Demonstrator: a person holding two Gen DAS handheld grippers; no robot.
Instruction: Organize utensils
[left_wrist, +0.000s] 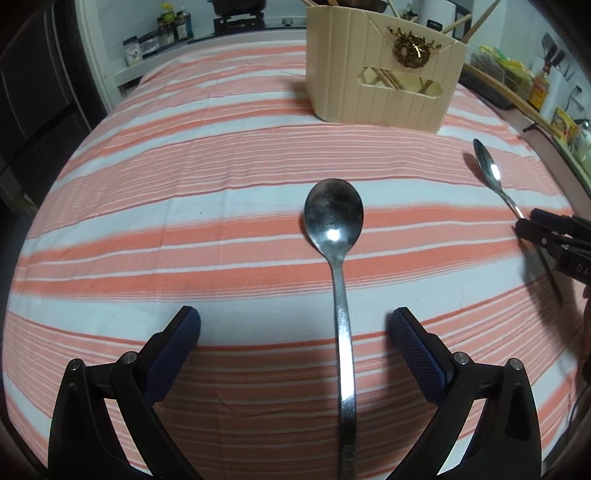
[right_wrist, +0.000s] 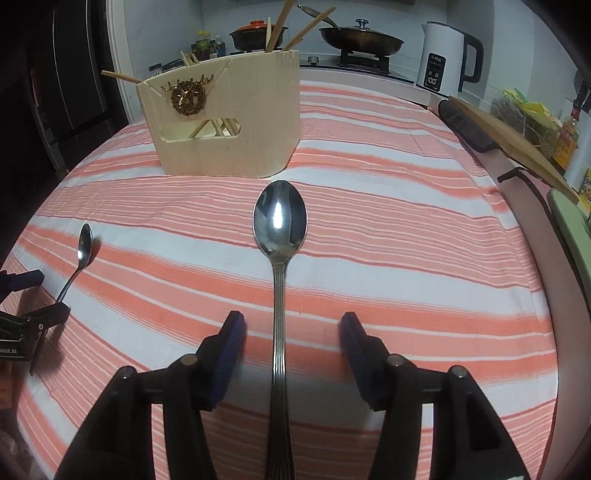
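Observation:
A dull steel spoon (left_wrist: 334, 218) lies on the striped cloth, bowl pointing away, with its handle running between the fingers of my left gripper (left_wrist: 295, 317). The left jaws stand wide open and neither pad touches the handle. A shinier spoon (right_wrist: 279, 221) with a ribbed handle lies the same way between the fingers of my right gripper (right_wrist: 292, 319), which is open with a gap on both sides. Each view shows the other gripper at its edge: the right gripper (left_wrist: 528, 223) over the shiny spoon (left_wrist: 487, 166), the left gripper (right_wrist: 48, 293) over the dull spoon (right_wrist: 85, 245). A cream utensil holder (left_wrist: 384, 74) (right_wrist: 229, 122) stands behind, holding wooden chopsticks.
The pink and white striped cloth (left_wrist: 184, 184) covers the table. Behind it are a stove with a dark pan (right_wrist: 360, 40), a white kettle (right_wrist: 443, 59) and bottles (left_wrist: 173, 26). A wooden board (right_wrist: 517, 144) and packets line the right edge.

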